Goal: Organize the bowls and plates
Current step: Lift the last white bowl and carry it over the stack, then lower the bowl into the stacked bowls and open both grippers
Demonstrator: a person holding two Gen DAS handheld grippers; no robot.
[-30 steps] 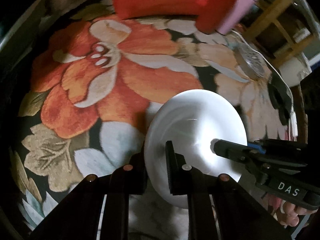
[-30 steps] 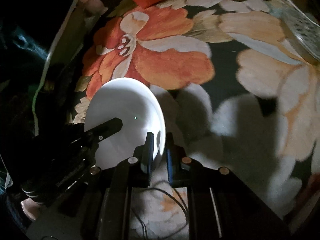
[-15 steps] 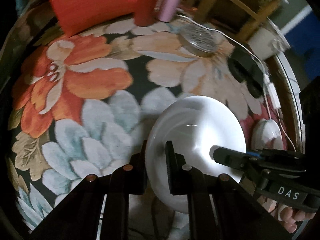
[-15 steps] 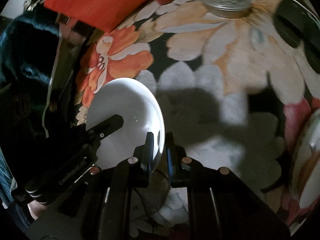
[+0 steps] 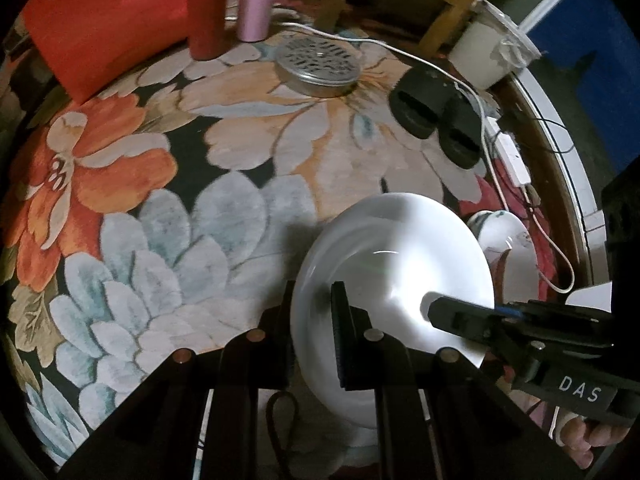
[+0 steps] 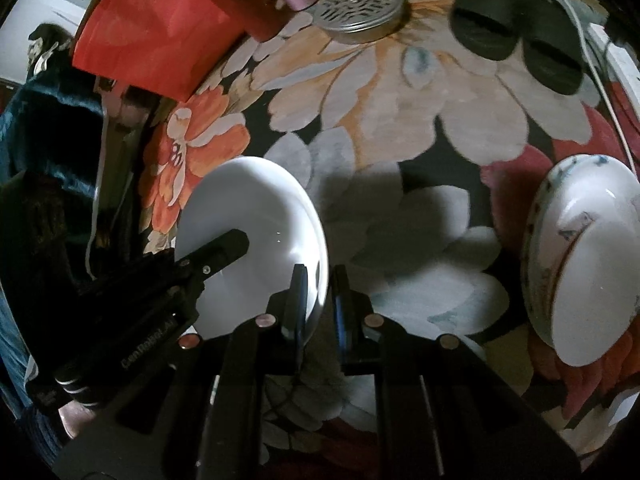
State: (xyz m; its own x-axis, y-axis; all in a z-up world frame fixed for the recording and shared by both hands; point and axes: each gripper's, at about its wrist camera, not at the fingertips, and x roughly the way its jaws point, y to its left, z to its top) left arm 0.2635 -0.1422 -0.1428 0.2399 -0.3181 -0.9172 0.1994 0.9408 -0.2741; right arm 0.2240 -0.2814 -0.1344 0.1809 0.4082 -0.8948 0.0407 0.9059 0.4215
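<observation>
A white plate is clamped at its left rim by the left gripper and at its right rim by the right gripper, above a floral rug. A second dish lies at right, black slippers at upper right.

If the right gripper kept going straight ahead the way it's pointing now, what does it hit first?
Apart from the white plate it already grips, probably the floral rug, in the shadowed patch straight ahead. The patterned dishes sit off to its right, outside that line. Depth is hard to judge.
</observation>
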